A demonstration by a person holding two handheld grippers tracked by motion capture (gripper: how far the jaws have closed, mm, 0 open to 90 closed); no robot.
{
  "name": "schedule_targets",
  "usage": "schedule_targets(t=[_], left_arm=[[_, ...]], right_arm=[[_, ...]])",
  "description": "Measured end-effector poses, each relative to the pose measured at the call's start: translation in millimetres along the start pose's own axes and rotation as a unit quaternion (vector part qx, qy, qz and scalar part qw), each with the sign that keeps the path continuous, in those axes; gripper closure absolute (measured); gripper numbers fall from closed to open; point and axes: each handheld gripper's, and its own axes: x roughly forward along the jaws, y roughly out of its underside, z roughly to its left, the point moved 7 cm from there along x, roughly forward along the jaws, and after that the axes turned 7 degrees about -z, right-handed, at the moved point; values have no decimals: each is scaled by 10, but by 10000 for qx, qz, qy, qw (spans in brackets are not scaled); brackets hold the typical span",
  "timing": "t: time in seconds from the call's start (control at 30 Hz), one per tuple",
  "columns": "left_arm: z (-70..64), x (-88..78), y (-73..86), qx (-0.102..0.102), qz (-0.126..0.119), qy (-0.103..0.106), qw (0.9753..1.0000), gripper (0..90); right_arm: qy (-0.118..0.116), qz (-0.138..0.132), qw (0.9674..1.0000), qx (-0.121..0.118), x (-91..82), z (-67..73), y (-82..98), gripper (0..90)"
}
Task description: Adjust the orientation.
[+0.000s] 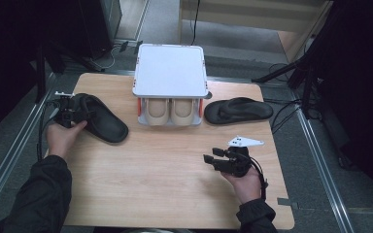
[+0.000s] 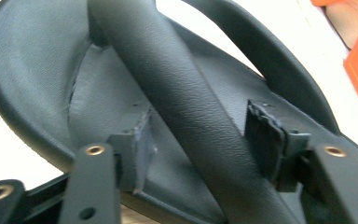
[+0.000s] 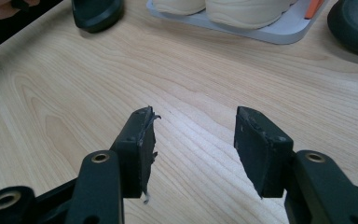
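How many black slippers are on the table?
2. One black slipper lies at the table's left, its strap between the left tongs; the other slipper lies right of the shoe rack.

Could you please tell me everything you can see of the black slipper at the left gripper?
The black slipper is a matte, rubbery-looking slide with a broad strap over a smooth footbed. It lies sole-down on the wooden table, angled left of the shoe rack. The left gripper straddles its strap, pads either side, not clearly pressing.
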Motion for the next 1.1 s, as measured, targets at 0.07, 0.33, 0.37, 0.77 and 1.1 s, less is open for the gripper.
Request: schedule_targets(t=[0.07,0.33,0.37,0.77,1.1], left_arm=[[-18,-5,-5,-25,-12,15,10000,484],[21,-47,-27,-272,-52,223,9994,623],[25,-55,-31,-267,-60,231,9994,662],[-34,-100,-75,-423,-108,425,9981,698],[-144,-282,-138,-365,-233,595,9973,702]], right_arm=[[-1,-3,10000,6,-1,1,-1,487],[-13,-9,10000,-21,2,5,-2,487],[-13,-8,10000,-18,1,4,-2,487],[-13,-19,10000,-31,-2,4,-4,488],[13,-37,10000,1,-16,-16,-13,488]])
